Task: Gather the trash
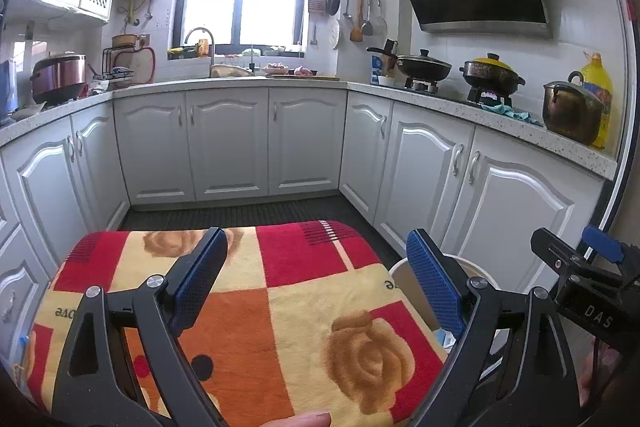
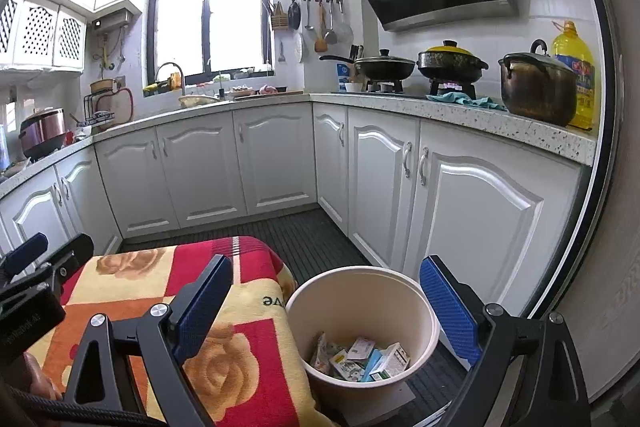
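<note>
A cream bucket [image 2: 420,311] stands on the dark floor to the right of a low table covered by a red, orange and yellow rose-patterned cloth [image 2: 240,359]. Several small cartons and wrappers [image 2: 360,359] lie in the bucket's bottom. My right gripper [image 2: 326,291] is open and empty, its jaws spread over the bucket's near side and the cloth's edge. My left gripper [image 1: 316,275] is open and empty above the cloth [image 1: 280,307]. The bucket's rim [image 1: 400,267] shows behind the left gripper's right finger. The right gripper [image 1: 592,267] shows at the right edge there.
White kitchen cabinets [image 2: 460,195] run along the left, back and right. The speckled counter [image 2: 480,115] holds pots [image 2: 536,87], a pan, a yellow oil bottle [image 2: 576,75] and a blue rag. A dark ribbed floor mat [image 2: 308,239] lies between the table and the cabinets.
</note>
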Demonstrator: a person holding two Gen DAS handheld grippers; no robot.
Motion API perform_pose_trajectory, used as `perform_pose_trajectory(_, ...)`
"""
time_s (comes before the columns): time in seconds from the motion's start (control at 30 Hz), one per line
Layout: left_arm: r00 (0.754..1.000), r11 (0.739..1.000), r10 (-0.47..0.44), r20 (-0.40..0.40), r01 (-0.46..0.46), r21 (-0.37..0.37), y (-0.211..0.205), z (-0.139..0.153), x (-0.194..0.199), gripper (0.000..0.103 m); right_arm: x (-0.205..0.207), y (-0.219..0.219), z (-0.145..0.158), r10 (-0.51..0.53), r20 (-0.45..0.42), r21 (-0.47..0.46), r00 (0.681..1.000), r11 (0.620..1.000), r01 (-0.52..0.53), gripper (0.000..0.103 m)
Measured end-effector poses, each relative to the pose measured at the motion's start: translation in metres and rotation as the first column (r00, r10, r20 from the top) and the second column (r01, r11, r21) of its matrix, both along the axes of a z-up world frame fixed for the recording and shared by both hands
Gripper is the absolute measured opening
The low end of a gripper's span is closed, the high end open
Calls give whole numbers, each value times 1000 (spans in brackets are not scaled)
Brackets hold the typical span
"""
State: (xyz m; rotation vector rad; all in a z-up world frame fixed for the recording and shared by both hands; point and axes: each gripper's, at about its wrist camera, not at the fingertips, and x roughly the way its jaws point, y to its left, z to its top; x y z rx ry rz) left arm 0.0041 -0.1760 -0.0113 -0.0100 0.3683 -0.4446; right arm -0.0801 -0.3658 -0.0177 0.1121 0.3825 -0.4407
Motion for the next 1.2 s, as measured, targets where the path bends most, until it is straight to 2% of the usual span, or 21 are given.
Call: perform_pose_trajectory(1.2,999,999,-31,-27,31,15,-4,-8,8,91,7,-7,-5,5,-10,11,1000,1000,-5,94)
